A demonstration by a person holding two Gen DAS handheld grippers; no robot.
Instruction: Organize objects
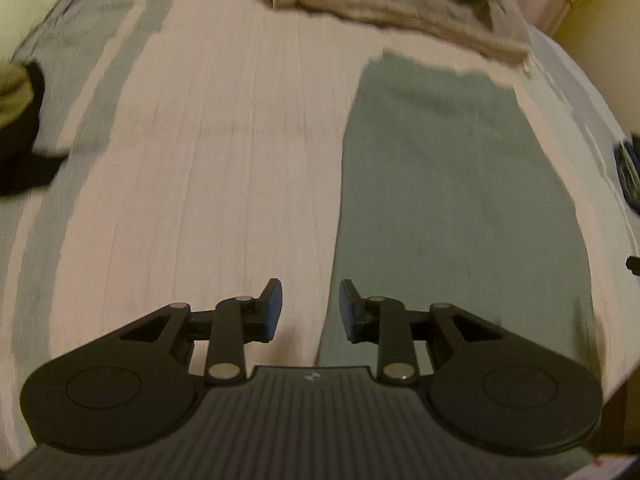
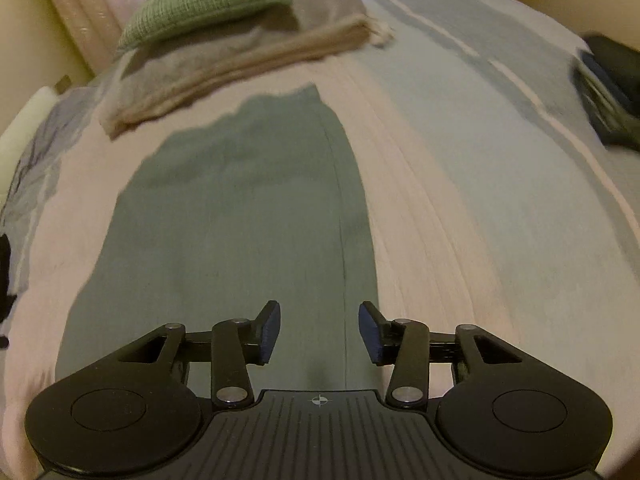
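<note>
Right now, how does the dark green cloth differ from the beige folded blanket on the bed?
The dark green cloth lies flat in one thin layer; the beige folded blanket is stacked thick. The cloth lies near the open tongs and carries nothing; the blanket sits farther back, with a green pillow on it. Both rest on the striped bedspread.

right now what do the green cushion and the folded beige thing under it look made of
Cushion: apparently woven cloth, matte; a grid-like weave shows on its face. Folded blanket: seemingly soft, thick fabric, matte, with stacked layers and a frayed-looking corner. Blur leaves the exact fibre open.
</note>
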